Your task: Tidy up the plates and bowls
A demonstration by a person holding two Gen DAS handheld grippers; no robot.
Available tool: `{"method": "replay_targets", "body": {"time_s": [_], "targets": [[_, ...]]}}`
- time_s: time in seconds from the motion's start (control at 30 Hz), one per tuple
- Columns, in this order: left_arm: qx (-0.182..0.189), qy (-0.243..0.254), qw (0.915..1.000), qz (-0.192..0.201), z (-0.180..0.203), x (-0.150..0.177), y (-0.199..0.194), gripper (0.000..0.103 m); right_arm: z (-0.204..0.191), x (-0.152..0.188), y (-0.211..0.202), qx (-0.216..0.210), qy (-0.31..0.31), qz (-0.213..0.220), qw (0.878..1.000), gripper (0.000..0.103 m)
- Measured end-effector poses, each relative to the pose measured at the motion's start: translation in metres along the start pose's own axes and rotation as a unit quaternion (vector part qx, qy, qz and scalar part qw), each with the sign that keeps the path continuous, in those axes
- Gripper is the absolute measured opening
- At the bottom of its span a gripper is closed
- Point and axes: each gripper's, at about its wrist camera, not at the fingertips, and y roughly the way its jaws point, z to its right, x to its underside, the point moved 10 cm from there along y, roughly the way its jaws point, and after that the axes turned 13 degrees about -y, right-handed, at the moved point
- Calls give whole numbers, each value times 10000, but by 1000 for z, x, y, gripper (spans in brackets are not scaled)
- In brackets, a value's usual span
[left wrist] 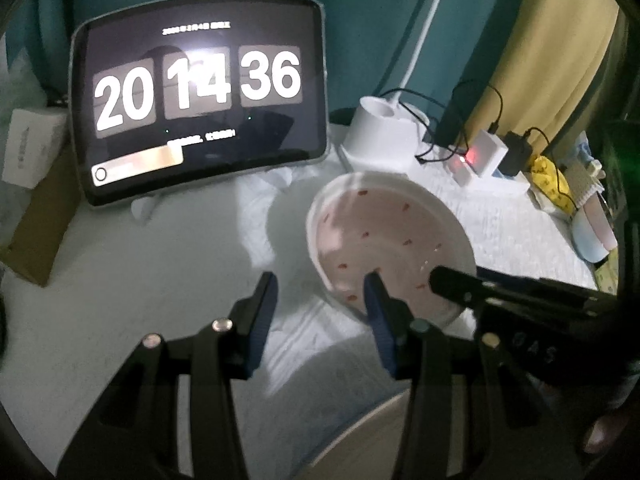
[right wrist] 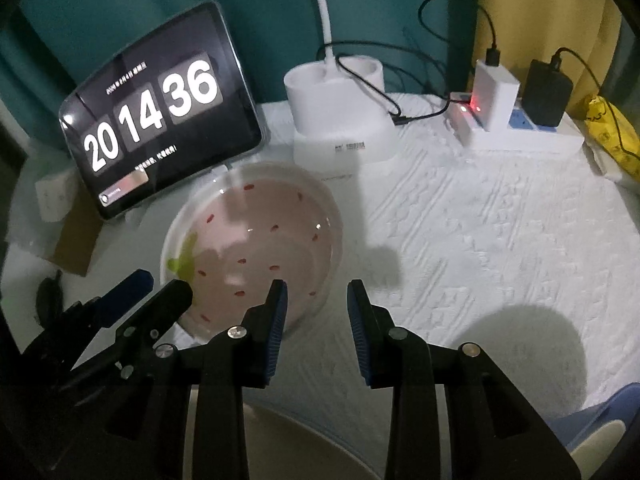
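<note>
Dim scene over a bench [right wrist: 480, 240] under a white textured cloth. Near its middle, a shallow bowl [right wrist: 256, 240], white-rimmed, pale pink inside with small red flecks and a green leaf mark at one edge, resting flat on the cloth. Behind the bowl, a propped tablet [right wrist: 160, 120] showing a flip clock at 20 14 36, and beside that a white lamp base [right wrist: 340, 120] with its stalk rising out of view. Farther right, a power strip [right wrist: 528, 140] with a white charger [right wrist: 496, 92] and a black charger [right wrist: 548, 92] plugged in, cables trailing across the cloth, a red light glowing. At the far right edge, a yellow packet [right wrist: 612, 136]. Left tongs [left wrist: 320, 292] partly apart, nothing between the blue pads; in the left view the right-hand pad over the bowl's near rim, the other over bare cloth; contact with the rim not clear. Right tongs [right wrist: 316, 292] also partly apart and empty, left pad over the bowl's near right edge, right pad over cloth just beside it. Each pair of tongs visible in the other's view, close together at the bowl's near side. At the bottom of both views, the curved pale edge of another dish [right wrist: 304, 440] under the tongs, blurred.
</note>
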Motion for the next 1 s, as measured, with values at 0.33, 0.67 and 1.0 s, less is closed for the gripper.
{"method": "replay_targets", "body": {"time_s": [0.33,0.67,1.0], "targets": [[149,120,9997,-135,8,3,11,35,-3,1,21,-193,99,-83,9997,28],[145,233,9996,-49,9,7,7,25,-2,1,17,-155,53,-7,9999,21],[203,294,9986,386,16,3,-31,25,-11,-5,-16,-99,-118,335,9993,21]]}}
